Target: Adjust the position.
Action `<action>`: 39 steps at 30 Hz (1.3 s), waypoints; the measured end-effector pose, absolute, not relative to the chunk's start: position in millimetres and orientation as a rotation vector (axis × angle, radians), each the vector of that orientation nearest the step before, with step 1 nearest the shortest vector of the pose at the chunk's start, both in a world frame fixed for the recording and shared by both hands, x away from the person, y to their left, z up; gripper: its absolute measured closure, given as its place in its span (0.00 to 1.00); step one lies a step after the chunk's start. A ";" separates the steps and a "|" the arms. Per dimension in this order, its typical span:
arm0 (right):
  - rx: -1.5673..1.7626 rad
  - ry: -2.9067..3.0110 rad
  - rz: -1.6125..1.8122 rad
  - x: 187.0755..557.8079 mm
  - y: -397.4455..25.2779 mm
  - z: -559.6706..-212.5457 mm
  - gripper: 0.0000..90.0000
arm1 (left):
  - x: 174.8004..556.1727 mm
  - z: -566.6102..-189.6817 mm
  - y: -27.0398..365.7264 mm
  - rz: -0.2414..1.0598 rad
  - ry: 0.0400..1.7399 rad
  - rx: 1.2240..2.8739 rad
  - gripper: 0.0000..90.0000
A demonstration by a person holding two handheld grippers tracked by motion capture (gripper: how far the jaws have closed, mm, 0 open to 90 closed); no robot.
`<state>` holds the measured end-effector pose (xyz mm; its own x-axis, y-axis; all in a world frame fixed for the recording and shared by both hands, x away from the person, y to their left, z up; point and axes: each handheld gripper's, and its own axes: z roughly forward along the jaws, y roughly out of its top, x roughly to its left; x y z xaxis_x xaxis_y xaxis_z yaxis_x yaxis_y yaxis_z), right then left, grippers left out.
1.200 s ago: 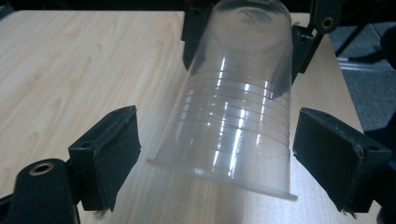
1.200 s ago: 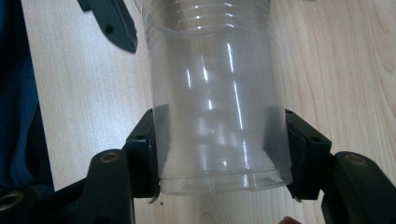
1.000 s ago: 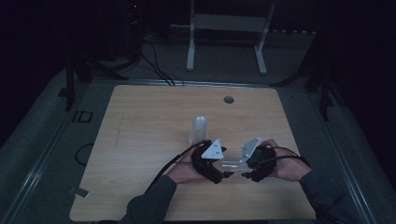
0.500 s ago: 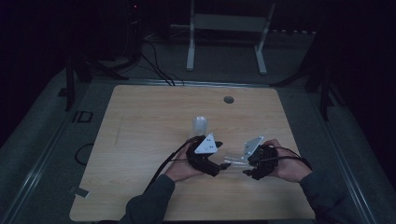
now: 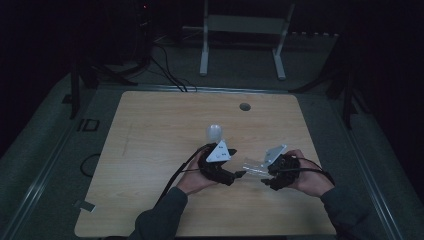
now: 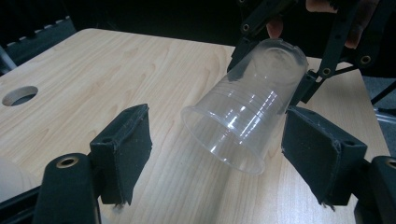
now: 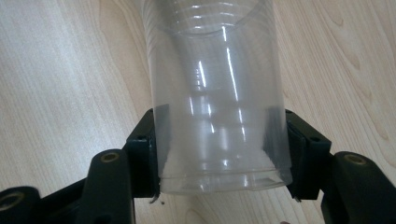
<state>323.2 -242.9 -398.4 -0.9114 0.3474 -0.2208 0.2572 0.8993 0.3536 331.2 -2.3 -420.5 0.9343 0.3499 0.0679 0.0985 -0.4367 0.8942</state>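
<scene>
Two padded right gripper (image 7: pixel 219 154) jaws clamp a ribbed clear plastic cup (image 7: pixel 217 93); left gripper (image 6: pixel 224 158) gapes.

1. Cup (image 7: pixel 217 93): clear, faintly ribbed.
2. Jaws: black.
3. Table (image 5: pixel 160 125): pale wood grain.
4. Plates (image 5: pixel 220 151): grey.
5. Object (image 5: pixel 214 132) behind: seemingly whitish.

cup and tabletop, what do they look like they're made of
Cup: likely thin clear plastic, glossy; the wood grain shows through it, with ribbed rings and bright glints. Tabletop: pale wood or wood-look laminate, matte, with visible grain lines.
</scene>
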 end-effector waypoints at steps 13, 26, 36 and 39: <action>0.557 2.721 0.512 324.0 -247.1 -403.7 0.46 | 332.0 -420.8 -2.6 0.296 0.349 2.007 0.27; 0.640 2.660 0.564 324.2 -252.8 -406.8 0.46 | 332.8 -421.7 -3.6 0.289 0.365 2.005 0.28; 0.691 2.614 0.608 323.4 -255.2 -407.7 0.46 | 333.3 -422.1 -3.4 0.291 0.376 2.001 0.28; 0.711 2.601 0.621 323.1 -256.1 -408.4 0.46 | 333.1 -421.9 -3.5 0.295 0.377 2.001 0.28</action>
<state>323.1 -256.1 -408.4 -0.8033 0.5482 -0.2328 0.3839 0.7755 0.5012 333.1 -3.5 -421.9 0.9206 0.3883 0.0424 0.1350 -0.4182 0.8983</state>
